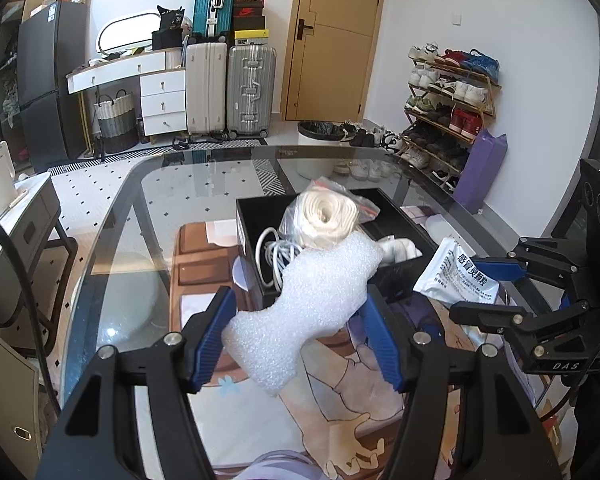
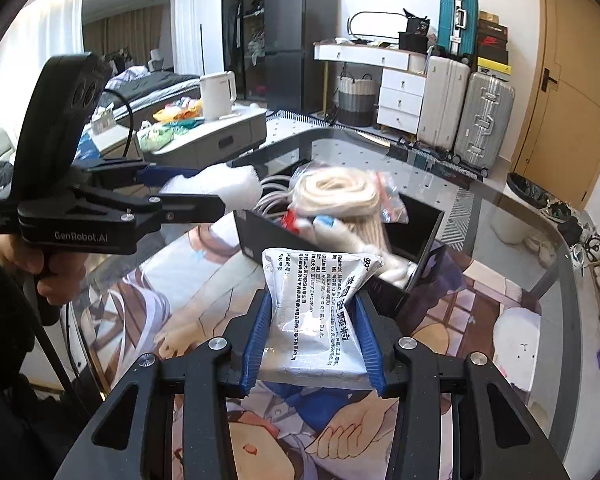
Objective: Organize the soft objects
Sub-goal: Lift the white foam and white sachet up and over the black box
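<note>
Left wrist view: your left tool (image 1: 300, 332) stands about half open, and its blue pads press on the two sides of a white foam piece (image 1: 306, 304). The foam is pinched at its narrow waist. Its long axis runs from lower left, near you, up and to the right, and its far end already overhangs the near edge of the black box (image 1: 249, 232) on the glass desk (image 1: 140, 216). In the box lie a bagged roll of cream tape (image 1: 325, 216) and a coil of white cable (image 1: 272, 258). At the right of this view your right tool (image 1: 484, 292) holds a white printed sachet (image 1: 458, 276) just beside the box's near right corner.

Right wrist view: your right tool (image 2: 312, 344) is nearly closed, clamped on the sachet (image 2: 320, 304), which crumples between the pads and stands up out of them. Its top edge points straight at the near wall of the box (image 2: 256, 236), which lies dead ahead and slightly below. Your left tool (image 2: 180, 192) comes in from the left with the foam (image 2: 228, 186) at the box's left rim.

I judge both items lifted clear of the desk, with the box ahead of each tool. The foam is nearer, its tip over the opening, so a short push forward should let your left hand drop first. The sachet has the near wall to clear.
</note>
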Demonstrator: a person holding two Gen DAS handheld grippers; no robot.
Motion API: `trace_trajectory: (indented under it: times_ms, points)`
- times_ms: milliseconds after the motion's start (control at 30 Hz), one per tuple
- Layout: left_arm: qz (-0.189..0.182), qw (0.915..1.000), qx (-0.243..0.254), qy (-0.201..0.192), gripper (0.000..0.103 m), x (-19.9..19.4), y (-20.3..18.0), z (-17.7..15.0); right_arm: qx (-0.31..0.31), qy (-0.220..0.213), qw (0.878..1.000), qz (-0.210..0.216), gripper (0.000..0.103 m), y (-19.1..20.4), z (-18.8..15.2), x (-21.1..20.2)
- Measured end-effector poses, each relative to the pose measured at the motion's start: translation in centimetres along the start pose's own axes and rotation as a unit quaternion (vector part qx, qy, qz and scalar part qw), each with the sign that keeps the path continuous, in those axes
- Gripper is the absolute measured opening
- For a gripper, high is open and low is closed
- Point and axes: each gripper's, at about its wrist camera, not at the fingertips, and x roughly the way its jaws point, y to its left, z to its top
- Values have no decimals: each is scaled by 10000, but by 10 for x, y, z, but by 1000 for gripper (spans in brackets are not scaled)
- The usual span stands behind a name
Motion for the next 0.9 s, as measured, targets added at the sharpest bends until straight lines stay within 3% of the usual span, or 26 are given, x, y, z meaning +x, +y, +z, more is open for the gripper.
trace_trajectory:
  times_ms: [900]
  points:
    - [296, 9992, 17, -255, 63, 22, 10, 37, 702, -515, 9958, -272, 42, -34, 32, 11]
